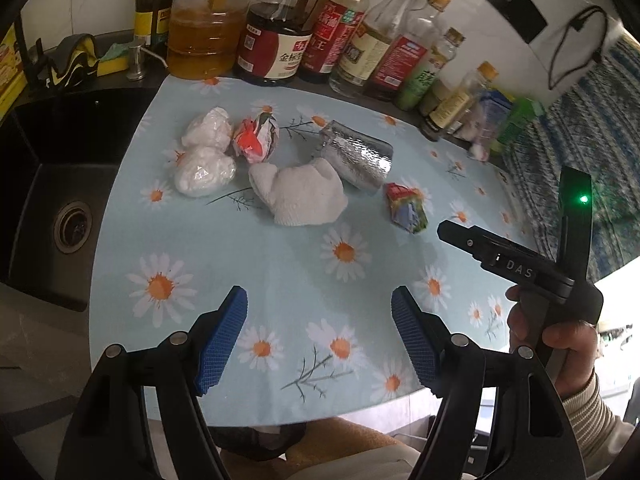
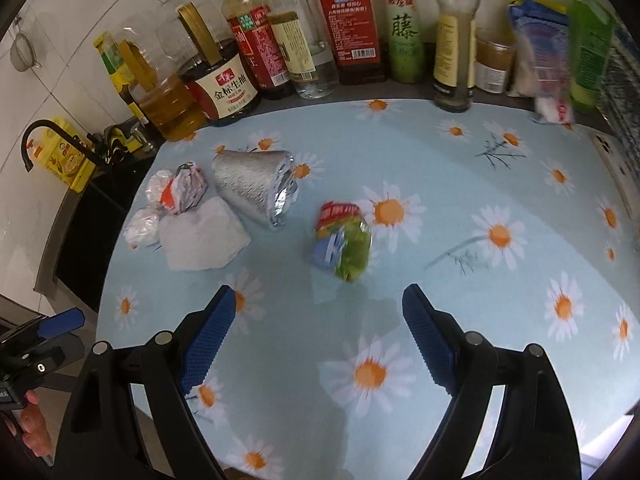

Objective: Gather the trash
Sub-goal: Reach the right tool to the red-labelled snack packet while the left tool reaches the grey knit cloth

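Trash lies on the daisy-print cloth (image 1: 280, 272): two white plastic wads (image 1: 206, 172), a red-and-white crumpled wrapper (image 1: 256, 138), a white crumpled tissue (image 1: 300, 196), a silver foil pouch (image 1: 356, 154) and a colourful crumpled wrapper (image 1: 406, 208). My left gripper (image 1: 320, 340) is open and empty, well short of the tissue. My right gripper (image 2: 316, 344) is open and empty, just short of the colourful wrapper (image 2: 342, 244). The right wrist view also shows the foil pouch (image 2: 256, 184), tissue (image 2: 200, 234) and red-and-white wrapper (image 2: 184, 192).
Several sauce and oil bottles (image 1: 280, 32) line the back edge against the wall. A black sink (image 1: 52, 200) with a drain lies left of the cloth. Packets (image 2: 548, 52) stand at the back right. The right gripper's body (image 1: 520, 268) shows at the left wrist view's right edge.
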Demonstrator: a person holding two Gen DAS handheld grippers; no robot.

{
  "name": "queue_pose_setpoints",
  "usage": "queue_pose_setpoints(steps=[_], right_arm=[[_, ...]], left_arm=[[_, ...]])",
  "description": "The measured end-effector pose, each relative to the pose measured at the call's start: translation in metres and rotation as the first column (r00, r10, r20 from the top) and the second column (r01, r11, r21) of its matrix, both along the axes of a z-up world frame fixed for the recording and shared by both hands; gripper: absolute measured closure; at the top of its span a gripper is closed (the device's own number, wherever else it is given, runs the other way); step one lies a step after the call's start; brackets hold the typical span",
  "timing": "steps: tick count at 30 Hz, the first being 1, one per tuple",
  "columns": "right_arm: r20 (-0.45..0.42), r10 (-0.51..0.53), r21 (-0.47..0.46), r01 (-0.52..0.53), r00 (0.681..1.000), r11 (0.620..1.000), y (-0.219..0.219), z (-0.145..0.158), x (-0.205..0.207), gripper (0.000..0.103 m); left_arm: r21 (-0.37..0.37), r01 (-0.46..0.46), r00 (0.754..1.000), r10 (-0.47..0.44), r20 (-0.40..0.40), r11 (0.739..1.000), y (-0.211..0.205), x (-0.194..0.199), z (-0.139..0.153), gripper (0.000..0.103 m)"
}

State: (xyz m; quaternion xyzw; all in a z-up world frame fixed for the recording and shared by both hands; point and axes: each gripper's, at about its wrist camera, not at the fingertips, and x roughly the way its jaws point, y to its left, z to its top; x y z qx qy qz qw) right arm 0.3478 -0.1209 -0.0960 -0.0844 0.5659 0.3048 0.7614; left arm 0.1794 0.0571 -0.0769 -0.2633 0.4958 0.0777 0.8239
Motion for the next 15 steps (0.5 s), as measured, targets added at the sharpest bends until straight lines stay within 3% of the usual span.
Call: queue_pose_setpoints(steps=[6, 15], right_arm=[[-0.022, 0.051, -0.033, -0.051, 0.998, 0.998, 0.013, -0.026, 0.021, 0.020], [-0.027, 0.098, -0.077, -0.100, 0.995, 0.992, 0.028, -0.053, 0.039, 0.036]], left_arm=[[0.002, -0.052, 0.998, 0.052, -0.039, 0.999, 0.001, 0.012, -0.007, 0.031], [-0.004, -0.116, 0.990, 0.115, -0.083, 0.993, 0.001, 0.015, -0.019, 0.031]])
